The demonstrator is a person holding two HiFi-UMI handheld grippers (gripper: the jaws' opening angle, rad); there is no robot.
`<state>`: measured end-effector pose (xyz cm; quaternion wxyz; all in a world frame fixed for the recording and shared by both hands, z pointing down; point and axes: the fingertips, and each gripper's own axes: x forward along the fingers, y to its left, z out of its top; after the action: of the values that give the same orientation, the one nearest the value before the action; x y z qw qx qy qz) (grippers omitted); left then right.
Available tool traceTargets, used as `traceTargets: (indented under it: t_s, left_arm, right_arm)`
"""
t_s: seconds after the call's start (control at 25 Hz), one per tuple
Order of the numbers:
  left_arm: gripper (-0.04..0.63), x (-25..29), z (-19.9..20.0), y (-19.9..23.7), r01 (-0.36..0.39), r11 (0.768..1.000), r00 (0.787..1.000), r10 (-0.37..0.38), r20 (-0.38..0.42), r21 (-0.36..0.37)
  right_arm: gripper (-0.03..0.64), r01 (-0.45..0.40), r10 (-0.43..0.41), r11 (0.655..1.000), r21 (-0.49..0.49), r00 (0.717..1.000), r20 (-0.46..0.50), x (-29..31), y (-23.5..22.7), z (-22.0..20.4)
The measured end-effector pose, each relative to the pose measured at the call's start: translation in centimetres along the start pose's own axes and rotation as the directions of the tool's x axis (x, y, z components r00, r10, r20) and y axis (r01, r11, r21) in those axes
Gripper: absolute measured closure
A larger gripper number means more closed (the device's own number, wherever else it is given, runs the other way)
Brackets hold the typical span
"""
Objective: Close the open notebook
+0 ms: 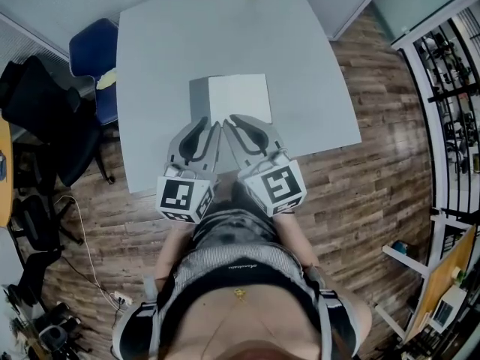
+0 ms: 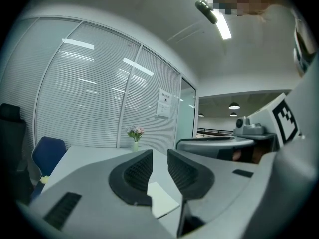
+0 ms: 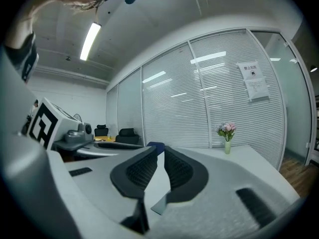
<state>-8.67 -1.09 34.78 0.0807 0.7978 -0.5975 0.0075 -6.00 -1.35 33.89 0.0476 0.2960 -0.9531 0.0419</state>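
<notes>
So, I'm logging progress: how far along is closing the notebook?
Nothing looks done: the white square notebook on the grey table shows a bare page. The left gripper and right gripper hover open at its near edge. Flipping the cover over remains.

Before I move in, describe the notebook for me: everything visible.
The notebook looks squarish and papery. It lies flat in the middle of the grey table, showing a plain white face with a narrow grey strip along its left side; cover or shadow, I cannot tell. The left tool and right tool reach its near edge, jaws apart and empty; contact is unclear.
</notes>
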Motion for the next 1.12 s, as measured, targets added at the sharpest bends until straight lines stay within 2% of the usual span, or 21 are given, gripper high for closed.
traceTargets:
  t_s: [0.6, 0.88, 1.12]
  left_arm:
    - [0.528, 4.2, 1.0, 0.0, -0.129, 0.992, 0.991, 0.129, 0.038, -0.005]
    - [0.528, 5.4, 1.2, -0.6, -0.144, 0.990, 0.989, 0.144, 0.035, 0.000]
    - [0.528, 6.5, 1.2, -1.4, -0.118, 0.993, 0.993, 0.117, 0.023, 0.013]
  right_arm:
    - [0.572, -0.131, 0.131, 0.991, -0.023, 0.991, 0.007, 1.6, -4.3, 0.5]
    - [0.572, -0.140, 0.140, 0.990, -0.006, 0.990, 0.016, 1.3, -5.6, 0.4]
    - [0.572, -0.107, 0.106, 0.994, 0.009, 0.994, 0.022, 0.5, -7.1, 0.3]
